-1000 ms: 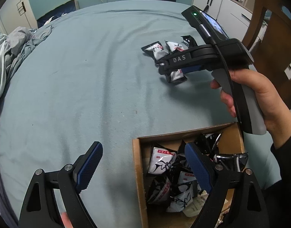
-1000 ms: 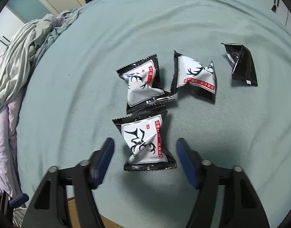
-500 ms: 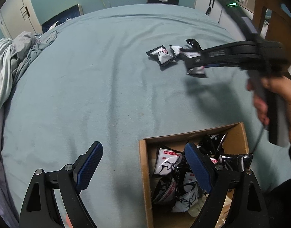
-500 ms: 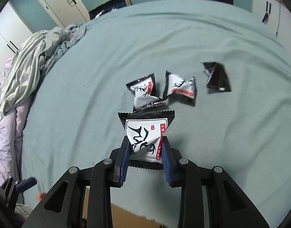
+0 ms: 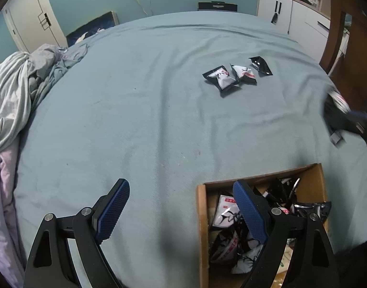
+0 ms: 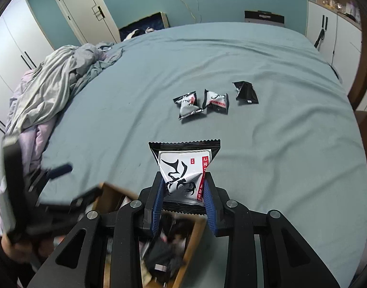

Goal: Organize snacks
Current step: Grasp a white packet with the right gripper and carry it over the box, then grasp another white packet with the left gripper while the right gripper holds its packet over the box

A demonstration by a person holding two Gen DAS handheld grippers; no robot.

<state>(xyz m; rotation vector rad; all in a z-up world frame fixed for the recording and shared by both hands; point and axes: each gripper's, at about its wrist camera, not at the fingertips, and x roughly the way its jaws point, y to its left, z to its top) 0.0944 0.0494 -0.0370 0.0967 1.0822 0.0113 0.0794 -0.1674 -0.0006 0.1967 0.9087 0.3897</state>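
Note:
Black-and-white snack packets with red labels are the task's objects. My right gripper is shut on one packet, held above the bed near the far edge of the cardboard box. In the left wrist view that gripper is a blur at the right edge. Three packets lie on the teal bedspread: two white-faced ones and a black one. My left gripper stands open and empty, with one finger over the box, which holds several packets.
Rumpled grey and lilac bedding is piled along the bed's left side. A wooden chair and white cabinets stand beyond the bed's right edge. White doors are at the back left.
My right gripper closed on the nearest packet, lifted it off the bed and carried it back towards the box. The left gripper stayed in place, tilting slightly.

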